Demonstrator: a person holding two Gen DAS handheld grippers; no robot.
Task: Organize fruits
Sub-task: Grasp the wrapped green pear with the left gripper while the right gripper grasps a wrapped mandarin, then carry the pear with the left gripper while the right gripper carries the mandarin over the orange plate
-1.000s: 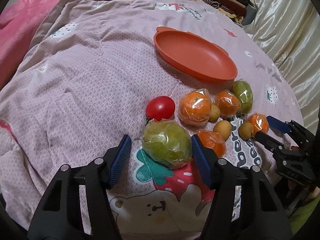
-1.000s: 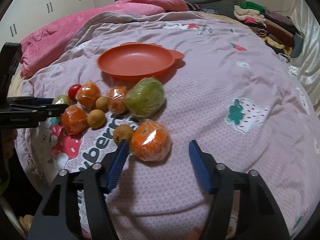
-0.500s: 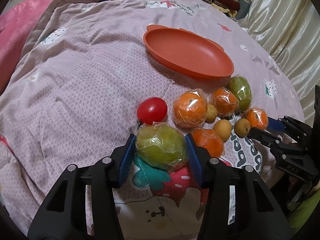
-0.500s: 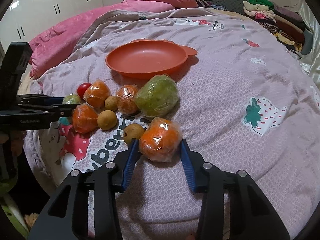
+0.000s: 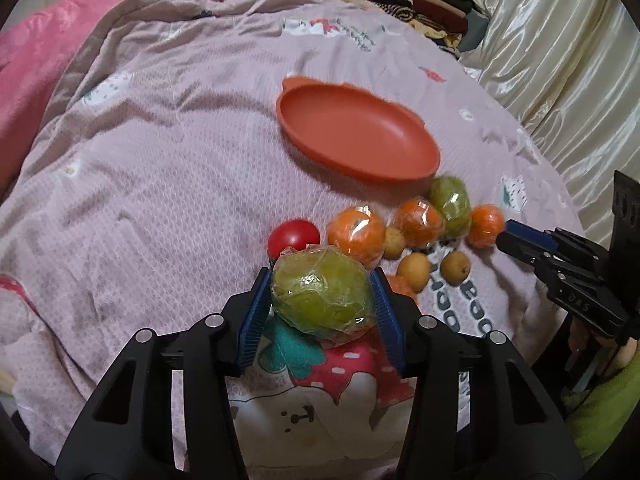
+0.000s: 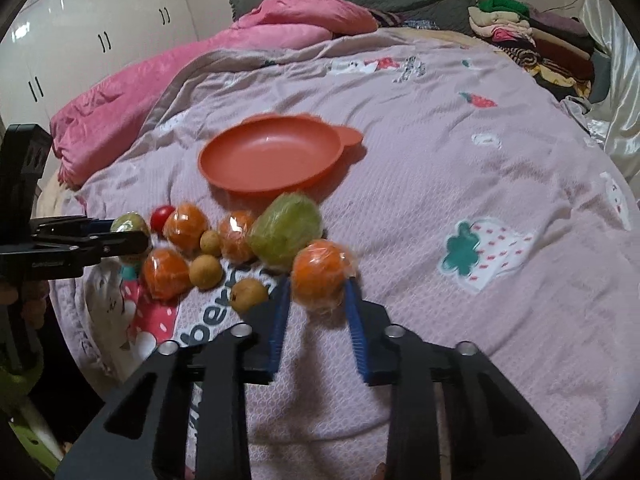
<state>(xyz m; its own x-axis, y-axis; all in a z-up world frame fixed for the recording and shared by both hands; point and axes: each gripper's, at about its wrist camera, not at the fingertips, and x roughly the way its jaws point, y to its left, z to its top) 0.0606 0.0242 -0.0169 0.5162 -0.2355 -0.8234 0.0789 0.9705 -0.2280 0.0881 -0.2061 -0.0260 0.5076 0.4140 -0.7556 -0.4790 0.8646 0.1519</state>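
My left gripper (image 5: pixel 322 280) is shut on a plastic-wrapped green fruit (image 5: pixel 322 296), its blue pads pressing both sides. In the right wrist view my right gripper (image 6: pixel 318 284) grips a wrapped orange (image 6: pixel 320 276), jaws closing tight with both pads against it. An empty orange plate (image 5: pixel 356 136) (image 6: pixel 268 156) lies on the bedspread beyond the fruit. Between the grippers lie a red tomato (image 5: pixel 294 236), wrapped oranges (image 5: pixel 354 232) (image 5: pixel 418 222), another wrapped green fruit (image 6: pixel 286 232) and small brown fruits (image 5: pixel 414 266) (image 6: pixel 206 272). The right gripper (image 5: pixel 502 240) shows at the left wrist view's right edge.
The fruit lies near the front edge of a bed with a mauve patterned bedspread (image 6: pixel 460 160). A pink duvet (image 6: pixel 132 96) is bunched at the far left, folded clothes (image 6: pixel 532 40) are stacked at the far right, and cream curtains (image 5: pixel 560 60) hang beside the bed.
Both grippers stood open around their fruit and have since shut on it: the left on the green fruit first, the right on the orange after it. Both views now tilt slightly upward.
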